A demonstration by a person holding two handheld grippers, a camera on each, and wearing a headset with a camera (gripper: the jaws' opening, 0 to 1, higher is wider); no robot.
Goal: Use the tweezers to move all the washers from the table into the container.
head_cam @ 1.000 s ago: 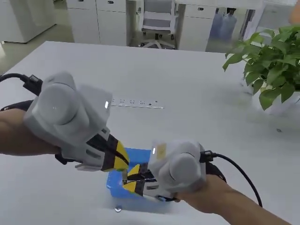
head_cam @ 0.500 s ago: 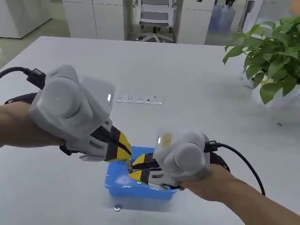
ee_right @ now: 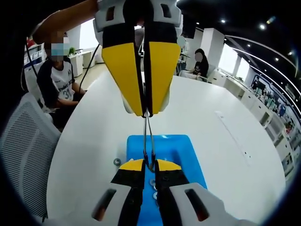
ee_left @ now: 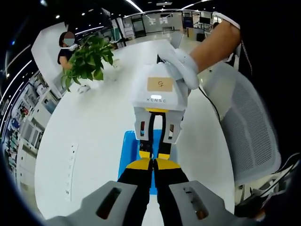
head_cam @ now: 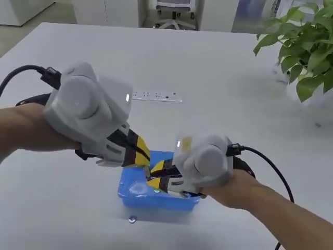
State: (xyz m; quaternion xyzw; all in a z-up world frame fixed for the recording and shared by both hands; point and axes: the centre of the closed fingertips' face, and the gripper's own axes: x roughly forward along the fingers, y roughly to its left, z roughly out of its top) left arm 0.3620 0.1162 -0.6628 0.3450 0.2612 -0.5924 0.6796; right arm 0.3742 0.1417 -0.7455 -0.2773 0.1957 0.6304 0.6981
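"XENSE" printed on right tool (ee_left: 154, 151) casing

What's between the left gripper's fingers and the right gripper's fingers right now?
The tweezers: in the right gripper view they run from the left gripper's shut fingers down between the right gripper's fingers, above the blue container.

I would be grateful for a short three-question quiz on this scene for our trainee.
1. True or false: a washer lies on the table, outside the container.
2. What does the left gripper grip? A) tweezers B) a cable C) a leaf
3. Fill in: the container's colour is ___.
Key: 1 true; 2 A; 3 blue.
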